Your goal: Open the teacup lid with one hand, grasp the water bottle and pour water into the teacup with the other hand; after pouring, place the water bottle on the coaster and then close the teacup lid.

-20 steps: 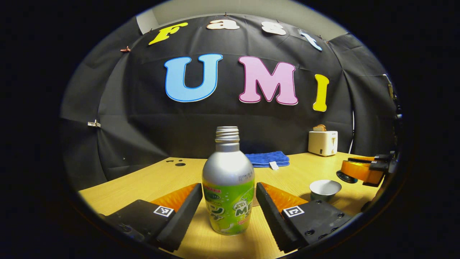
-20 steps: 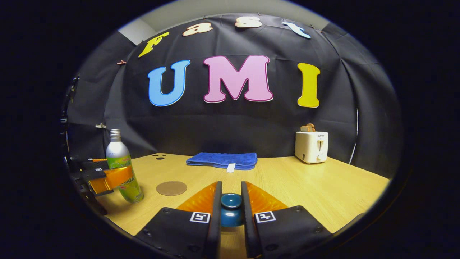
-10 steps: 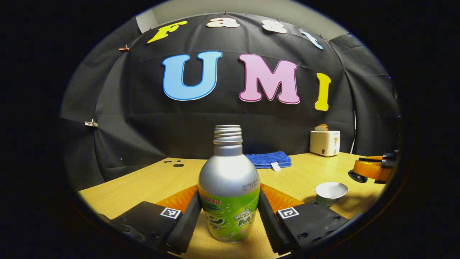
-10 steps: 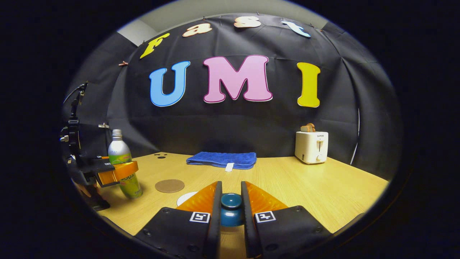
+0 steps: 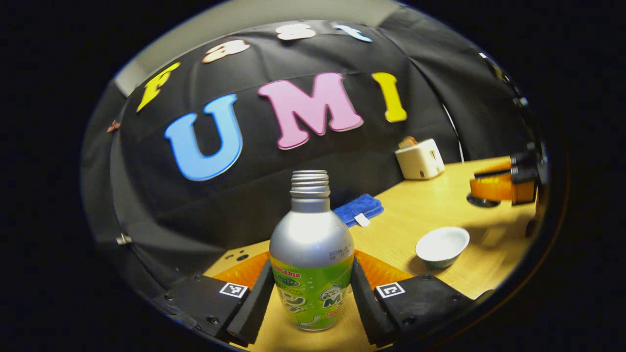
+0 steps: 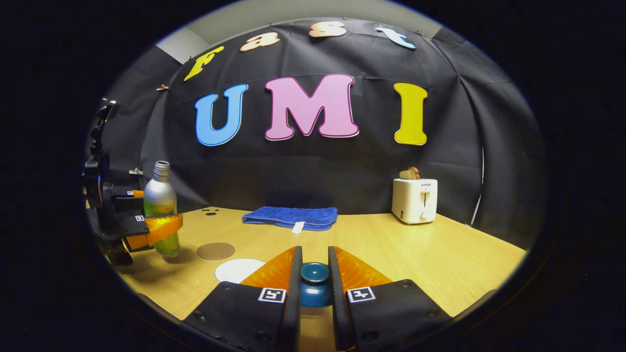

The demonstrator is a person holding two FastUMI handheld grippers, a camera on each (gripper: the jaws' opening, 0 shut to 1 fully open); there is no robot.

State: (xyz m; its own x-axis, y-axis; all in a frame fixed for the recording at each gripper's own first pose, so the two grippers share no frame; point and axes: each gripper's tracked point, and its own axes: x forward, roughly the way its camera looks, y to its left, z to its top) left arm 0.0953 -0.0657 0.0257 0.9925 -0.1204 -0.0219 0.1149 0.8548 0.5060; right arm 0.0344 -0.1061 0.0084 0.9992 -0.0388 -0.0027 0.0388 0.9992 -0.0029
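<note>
A silver water bottle [image 5: 311, 264] with a green label and no cap sits between the fingers of my left gripper [image 5: 310, 268], which is shut on its body. In the right gripper view the same bottle [image 6: 159, 208] hangs just above the table at the far left, held by the left gripper [image 6: 149, 229]. My right gripper [image 6: 314, 252] is shut on the blue knob of the teacup lid [image 6: 314, 276]. The uncovered teacup [image 5: 441, 244], white inside, stands on the table to the bottle's right; its rim [image 6: 238, 270] peeks out beside my right fingers. A round brown coaster [image 6: 215, 251] lies between bottle and cup.
A folded blue towel [image 6: 289, 217] lies at the back of the wooden table [image 6: 440, 259], and a white toaster [image 6: 414, 199] stands at the back right. The right gripper [image 5: 499, 187] with the lid hovers beyond the cup in the left gripper view.
My left gripper closed on the bottle, lifted it off the table and rolled, tilting the scene. The right gripper kept hold of the lid and shifted slightly.
</note>
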